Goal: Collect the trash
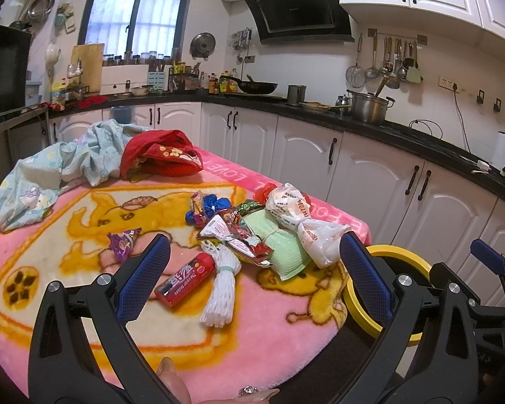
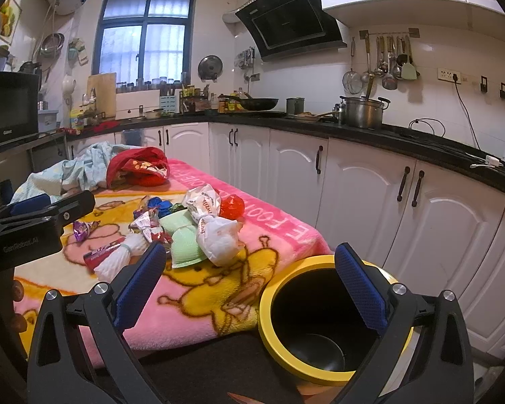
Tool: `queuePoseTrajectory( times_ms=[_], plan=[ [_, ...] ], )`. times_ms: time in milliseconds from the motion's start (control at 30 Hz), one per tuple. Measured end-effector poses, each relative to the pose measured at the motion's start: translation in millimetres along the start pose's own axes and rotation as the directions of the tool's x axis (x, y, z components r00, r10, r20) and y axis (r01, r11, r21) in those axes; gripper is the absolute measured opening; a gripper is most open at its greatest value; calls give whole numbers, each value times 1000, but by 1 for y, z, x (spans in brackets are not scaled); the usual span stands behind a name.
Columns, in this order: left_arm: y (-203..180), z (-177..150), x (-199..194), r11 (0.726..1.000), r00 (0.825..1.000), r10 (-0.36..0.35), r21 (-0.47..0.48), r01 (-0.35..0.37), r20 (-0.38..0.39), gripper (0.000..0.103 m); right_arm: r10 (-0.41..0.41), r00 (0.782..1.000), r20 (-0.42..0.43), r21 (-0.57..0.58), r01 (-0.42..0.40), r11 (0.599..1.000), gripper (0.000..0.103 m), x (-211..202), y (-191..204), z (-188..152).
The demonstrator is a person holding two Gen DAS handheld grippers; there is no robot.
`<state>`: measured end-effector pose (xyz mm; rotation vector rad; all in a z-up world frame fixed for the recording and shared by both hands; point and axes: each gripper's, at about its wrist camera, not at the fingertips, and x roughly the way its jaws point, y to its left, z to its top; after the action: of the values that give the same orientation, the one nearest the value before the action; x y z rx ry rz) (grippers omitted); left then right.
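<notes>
A pile of trash lies on the pink blanket (image 1: pixel 84 208): a red tube (image 1: pixel 185 279), a white rope bundle (image 1: pixel 220 286), a silver-red snack wrapper (image 1: pixel 242 239), a purple wrapper (image 1: pixel 123 242), a green cloth pad (image 1: pixel 279 245), white plastic bags (image 1: pixel 306 225) and blue wrappers (image 1: pixel 208 205). My left gripper (image 1: pixel 252 269) hangs open just before the tube and rope, holding nothing. A yellow-rimmed black bin (image 2: pixel 320 316) stands right of the table, and it looks empty. My right gripper (image 2: pixel 249 286) is open above the bin's near rim, empty. The white bags (image 2: pixel 215 232) lie left of the bin.
A red garment (image 1: pixel 165 155) and a pale blue cloth (image 1: pixel 67 165) lie at the table's far end. White cabinets (image 1: pixel 370 181) under a black counter run along the right and back. A pot (image 1: pixel 367 107) and a wok (image 1: pixel 256 86) stand on the counter.
</notes>
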<state>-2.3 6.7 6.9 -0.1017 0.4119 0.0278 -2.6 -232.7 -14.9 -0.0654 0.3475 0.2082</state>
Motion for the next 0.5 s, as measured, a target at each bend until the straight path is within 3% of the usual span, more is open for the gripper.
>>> queuePoseTrajectory(
  times_ms=[500],
  plan=[
    [3, 1, -1, 1000, 1000, 0, -1, 0, -1, 93, -1, 1000, 1, -1, 1, 1000, 97, 0, 0, 0]
  ],
)
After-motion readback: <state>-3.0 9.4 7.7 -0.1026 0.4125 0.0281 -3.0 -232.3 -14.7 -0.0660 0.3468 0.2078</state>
